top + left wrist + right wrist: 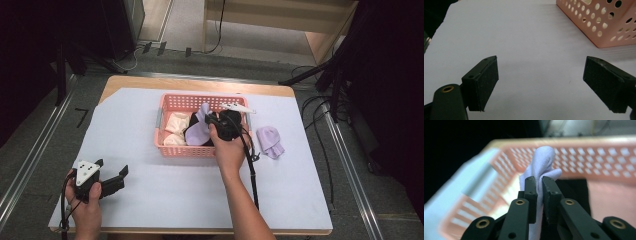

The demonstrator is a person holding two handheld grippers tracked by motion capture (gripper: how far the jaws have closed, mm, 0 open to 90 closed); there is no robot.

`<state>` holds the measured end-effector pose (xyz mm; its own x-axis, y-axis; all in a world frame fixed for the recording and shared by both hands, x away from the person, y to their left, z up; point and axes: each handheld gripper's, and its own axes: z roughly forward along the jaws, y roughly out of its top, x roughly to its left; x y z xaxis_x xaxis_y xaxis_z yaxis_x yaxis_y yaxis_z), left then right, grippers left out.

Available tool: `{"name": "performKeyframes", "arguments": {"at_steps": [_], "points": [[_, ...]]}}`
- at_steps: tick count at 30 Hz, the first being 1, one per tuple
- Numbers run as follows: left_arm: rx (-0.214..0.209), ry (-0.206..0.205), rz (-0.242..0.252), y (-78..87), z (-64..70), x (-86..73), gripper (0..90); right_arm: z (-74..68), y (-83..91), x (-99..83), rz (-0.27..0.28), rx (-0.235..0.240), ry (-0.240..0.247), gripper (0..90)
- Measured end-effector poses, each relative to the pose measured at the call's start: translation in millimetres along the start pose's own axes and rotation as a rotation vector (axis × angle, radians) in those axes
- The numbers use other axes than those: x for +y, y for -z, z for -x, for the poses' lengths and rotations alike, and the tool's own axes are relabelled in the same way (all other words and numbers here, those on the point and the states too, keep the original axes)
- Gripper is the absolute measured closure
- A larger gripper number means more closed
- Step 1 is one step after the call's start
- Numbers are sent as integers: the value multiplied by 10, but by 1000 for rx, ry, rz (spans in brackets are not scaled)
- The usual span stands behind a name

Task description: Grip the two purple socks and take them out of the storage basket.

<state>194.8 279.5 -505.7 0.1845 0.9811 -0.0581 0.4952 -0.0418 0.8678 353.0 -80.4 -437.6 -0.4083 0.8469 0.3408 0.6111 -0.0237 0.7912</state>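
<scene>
While the work goes on at the basket, the left gripper (pixel 111 171) rests at the near left of the table (pixel 150 200), held low over the pale sheet with its jaws wide apart and nothing between them; it looks parked there, out of the way, its pads (pixel 484 83) pointing toward the basket's near corner. The left hand wraps the gripper's body from below, forearm coming in at the near edge. Toward the middle, the pink basket (pixel 172 148) holds cream socks (pixel 176 122) on its left side and dark cloth beside them. The lilac sock (pixel 200 131) sits inside the basket, right of the cream ones, and the right gripper (pixel 539 185) is pinched tight on a fold of it, the cloth bunching up above the jaws. That grip suggests the sock is being lifted out. The right forearm stretches forward from the near edge, hand tilted down over the basket. Another lilac sock (pixel 270 141) lies on the table just right of the basket, probably already taken out.
</scene>
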Motion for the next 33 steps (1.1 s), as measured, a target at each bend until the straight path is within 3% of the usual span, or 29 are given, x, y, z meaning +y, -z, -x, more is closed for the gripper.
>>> {"name": "performKeyframes", "arguments": {"at_steps": [4, 7, 10, 12, 17, 22, 24, 29, 31, 33], "points": [[2, -3, -2, -5, 5, 1, 137, 2, -156, -117, -109, -6, 30, 687], [3, -2, -3, -3, 4, 1, 137, -35, -243, -151, -146, -8, 24, 550], [4, -4, -4, -4, 6, 1, 137, -91, -306, -192, -155, -30, 55, 413], [4, -4, -3, -4, 6, 1, 137, -130, -327, -204, -166, -16, 26, 305], [3, -2, -2, -3, 5, 1, 137, -207, -365, -192, -179, -20, -17, 144], [2, -1, -2, -3, 3, 1, 137, -278, -485, -205, -238, -100, -4, 117], [0, 0, -2, -3, -1, 1, 137, -268, -516, -207, -271, -87, -31, 108], [3, -1, -3, -4, 2, 1, 137, -261, -516, -200, -289, -77, -70, 154], [2, 0, -2, -4, 1, 1, 137, -227, -529, -203, -297, -53, -109, 150], [2, -1, -4, -4, 1, 2, 137, -211, -531, -199, -292, -46, -108, 164]]}}
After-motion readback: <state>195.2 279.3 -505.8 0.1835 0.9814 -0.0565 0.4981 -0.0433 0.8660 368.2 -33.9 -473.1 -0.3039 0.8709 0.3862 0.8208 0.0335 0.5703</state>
